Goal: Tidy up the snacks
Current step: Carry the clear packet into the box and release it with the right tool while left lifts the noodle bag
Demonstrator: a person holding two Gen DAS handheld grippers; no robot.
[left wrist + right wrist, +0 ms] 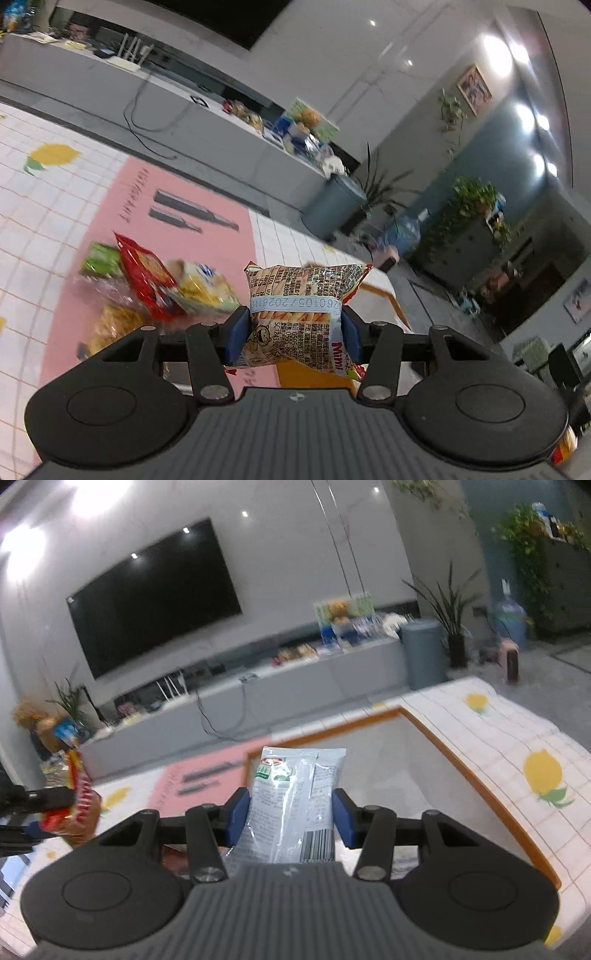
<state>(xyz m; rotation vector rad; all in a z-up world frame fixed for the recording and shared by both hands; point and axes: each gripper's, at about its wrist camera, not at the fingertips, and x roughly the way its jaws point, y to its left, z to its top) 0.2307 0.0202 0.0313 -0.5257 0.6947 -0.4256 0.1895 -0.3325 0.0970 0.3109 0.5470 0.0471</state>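
Observation:
My left gripper (294, 334) is shut on a brown-and-red Mimi snack packet (301, 295) and holds it above the table. A pile of loose snacks (155, 284) lies on the pink mat (177, 236) to its left. My right gripper (291, 818) is shut on a pale blue-white snack packet (295, 794) and holds it above a white tray with an orange rim (476, 786). The left gripper with its red-edged packet (79, 801) shows at the left edge of the right wrist view.
The table has a white grid cloth with lemon prints (543, 771). Beyond it stand a grey TV cabinet (295, 679) with snacks on top, a wall TV (155, 598), a grey bin (423, 653), plants and a water bottle (511, 620).

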